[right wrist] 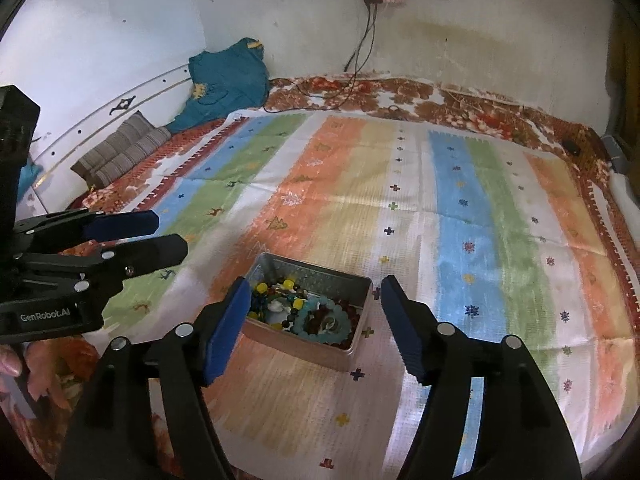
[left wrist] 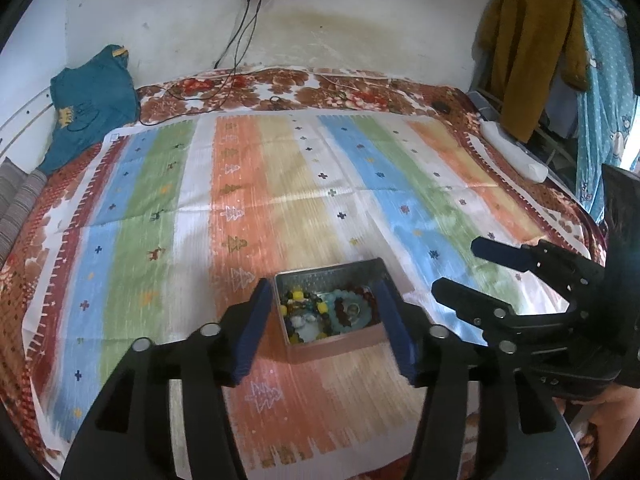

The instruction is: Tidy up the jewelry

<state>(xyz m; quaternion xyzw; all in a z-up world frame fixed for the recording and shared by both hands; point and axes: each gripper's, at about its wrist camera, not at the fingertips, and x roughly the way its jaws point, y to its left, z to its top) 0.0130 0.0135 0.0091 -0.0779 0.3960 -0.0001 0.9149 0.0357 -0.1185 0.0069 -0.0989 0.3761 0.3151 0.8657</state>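
Between the spread blue-padded fingers (left wrist: 250,330) of the left gripper (left wrist: 325,322) sits an open metal tin (left wrist: 334,350) of beaded bracelets (left wrist: 352,310), on a striped cloth (left wrist: 160,200). Neither pad clearly presses its walls. Right of those fingers hangs the right gripper (left wrist: 466,270), jaws parted, empty.

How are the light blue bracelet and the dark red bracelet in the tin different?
The light blue bracelet has pale, frosted beads; the dark red bracelet has deep maroon ones. The blue one forms a plain ring on top, while the red one partly lies under it. Both are beaded loops inside the open metal tin.
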